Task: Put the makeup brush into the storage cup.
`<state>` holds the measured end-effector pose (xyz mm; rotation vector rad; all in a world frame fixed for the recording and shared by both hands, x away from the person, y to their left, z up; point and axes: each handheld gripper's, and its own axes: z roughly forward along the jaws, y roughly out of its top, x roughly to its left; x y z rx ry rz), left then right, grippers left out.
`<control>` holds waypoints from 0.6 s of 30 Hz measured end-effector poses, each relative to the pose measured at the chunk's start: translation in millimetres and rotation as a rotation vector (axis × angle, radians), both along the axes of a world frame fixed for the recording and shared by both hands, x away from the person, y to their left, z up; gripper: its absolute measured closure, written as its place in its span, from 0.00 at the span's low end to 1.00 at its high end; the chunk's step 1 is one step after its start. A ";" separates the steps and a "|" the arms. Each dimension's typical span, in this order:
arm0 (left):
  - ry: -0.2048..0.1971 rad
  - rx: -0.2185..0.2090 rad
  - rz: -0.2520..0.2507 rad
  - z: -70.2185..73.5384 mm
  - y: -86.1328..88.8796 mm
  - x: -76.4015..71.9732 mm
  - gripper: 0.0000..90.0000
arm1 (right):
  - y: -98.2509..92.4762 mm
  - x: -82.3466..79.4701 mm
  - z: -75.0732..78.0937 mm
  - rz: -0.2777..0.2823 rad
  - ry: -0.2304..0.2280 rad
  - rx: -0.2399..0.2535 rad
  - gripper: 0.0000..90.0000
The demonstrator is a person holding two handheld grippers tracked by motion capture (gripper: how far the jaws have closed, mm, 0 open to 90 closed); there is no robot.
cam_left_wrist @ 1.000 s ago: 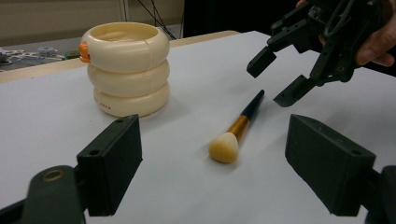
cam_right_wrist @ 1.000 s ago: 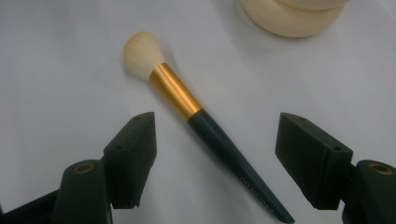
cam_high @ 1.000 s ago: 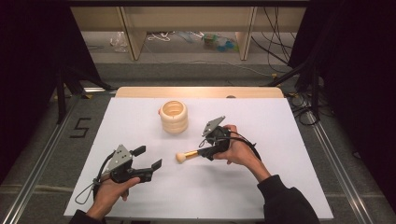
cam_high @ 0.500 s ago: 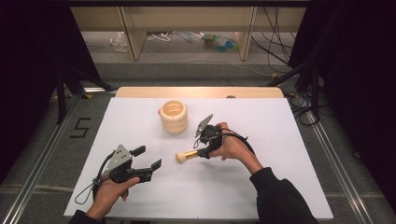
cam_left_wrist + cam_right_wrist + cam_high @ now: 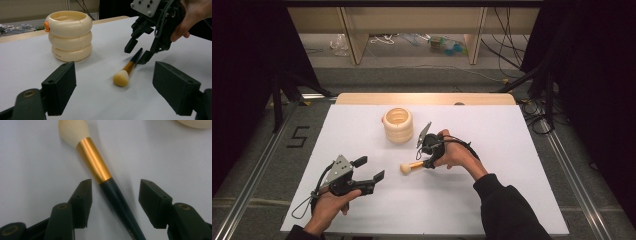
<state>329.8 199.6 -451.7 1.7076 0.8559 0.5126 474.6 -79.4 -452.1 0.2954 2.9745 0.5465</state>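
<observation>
A makeup brush (image 5: 411,166) with a cream head, gold ferrule and dark handle lies flat on the white table (image 5: 512,150). My right gripper (image 5: 428,159) hangs over its handle, one jaw on each side; in the right gripper view the dark handle (image 5: 117,200) runs between the two pads with a gap on both sides. Those jaws have just been closing and stand open around the handle. The same brush (image 5: 125,72) and the right gripper (image 5: 138,53) appear in the left gripper view. My left gripper (image 5: 371,172) rests open at the near left, nothing between its jaws.
A cream ribbed holder (image 5: 397,125) made of stacked rings stands upright behind the brush, an orange spot on its rim (image 5: 46,25). Cables trail from both grippers. Shelving and floor clutter lie beyond the table's far edge.
My right gripper has slid left along the table and lowered over the brush handle, its jaws narrowing. The left gripper and the holder have stayed put.
</observation>
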 end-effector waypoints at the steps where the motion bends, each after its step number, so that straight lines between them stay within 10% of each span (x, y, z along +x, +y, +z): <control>1: 0.000 -0.001 0.001 0.0 -0.1 0.2 0.21 | 0.2 0.8 -1.4 -0.001 -0.004 -0.002 0.51; 18: 0.002 -0.002 0.000 0.0 0.0 -0.4 0.21 | 7.0 7.0 -7.5 0.023 0.046 -0.079 0.60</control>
